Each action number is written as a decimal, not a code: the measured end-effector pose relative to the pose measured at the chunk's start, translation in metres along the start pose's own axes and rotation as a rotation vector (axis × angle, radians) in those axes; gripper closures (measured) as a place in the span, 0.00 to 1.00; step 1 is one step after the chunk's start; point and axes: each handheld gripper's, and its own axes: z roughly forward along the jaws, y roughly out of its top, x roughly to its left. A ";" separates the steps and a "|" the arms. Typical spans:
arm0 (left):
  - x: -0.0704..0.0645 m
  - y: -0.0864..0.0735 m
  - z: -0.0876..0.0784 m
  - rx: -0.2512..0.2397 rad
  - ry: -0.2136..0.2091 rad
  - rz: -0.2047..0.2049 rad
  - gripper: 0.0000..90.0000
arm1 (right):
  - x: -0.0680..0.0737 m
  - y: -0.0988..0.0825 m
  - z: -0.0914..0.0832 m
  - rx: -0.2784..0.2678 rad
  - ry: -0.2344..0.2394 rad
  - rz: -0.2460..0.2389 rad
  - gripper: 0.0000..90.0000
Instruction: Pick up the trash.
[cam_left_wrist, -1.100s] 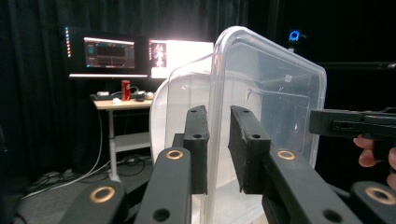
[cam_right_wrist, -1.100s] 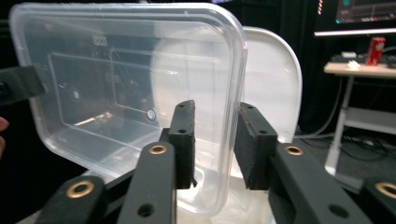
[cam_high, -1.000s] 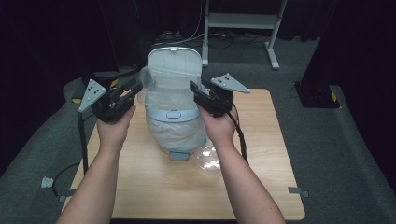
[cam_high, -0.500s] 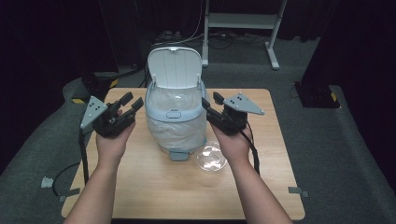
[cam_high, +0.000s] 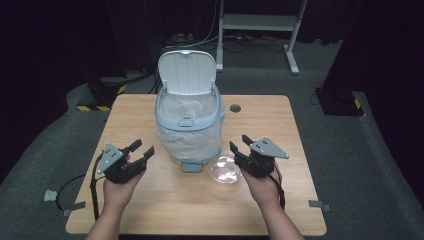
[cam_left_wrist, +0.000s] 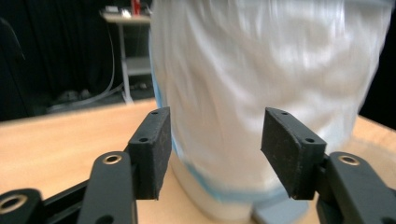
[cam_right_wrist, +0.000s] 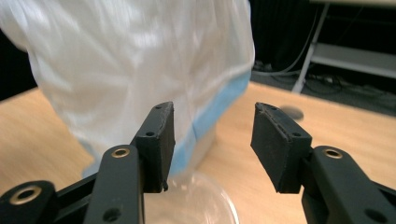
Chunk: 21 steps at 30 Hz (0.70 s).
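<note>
Hovering low beside bin (cam_high: 188, 120): left gripper (cam_high: 141, 153) and right gripper (cam_high: 241, 147), jaws just widened, empty (bag fitted); clear dish (cam_high: 226, 170) just beside right jaws.

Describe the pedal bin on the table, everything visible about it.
The pedal bin stands upright toward the far side of the wooden table. It looks like pale blue-grey plastic, its lid tipped up and back, a foot pedal at the front base. A translucent white bag lines it and drapes over the outside. No gripper touches it.
</note>
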 end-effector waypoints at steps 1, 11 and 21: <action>0.000 -0.005 0.000 0.008 0.001 -0.008 0.44 | 0.000 -0.007 -0.001 0.014 -0.005 0.002 0.54; 0.000 -0.054 0.013 0.199 -0.026 -0.033 0.29 | -0.004 -0.045 -0.008 0.103 -0.059 0.012 0.52; -0.008 -0.065 0.018 0.268 -0.060 -0.044 0.18 | -0.013 -0.065 -0.006 0.160 -0.108 0.049 0.51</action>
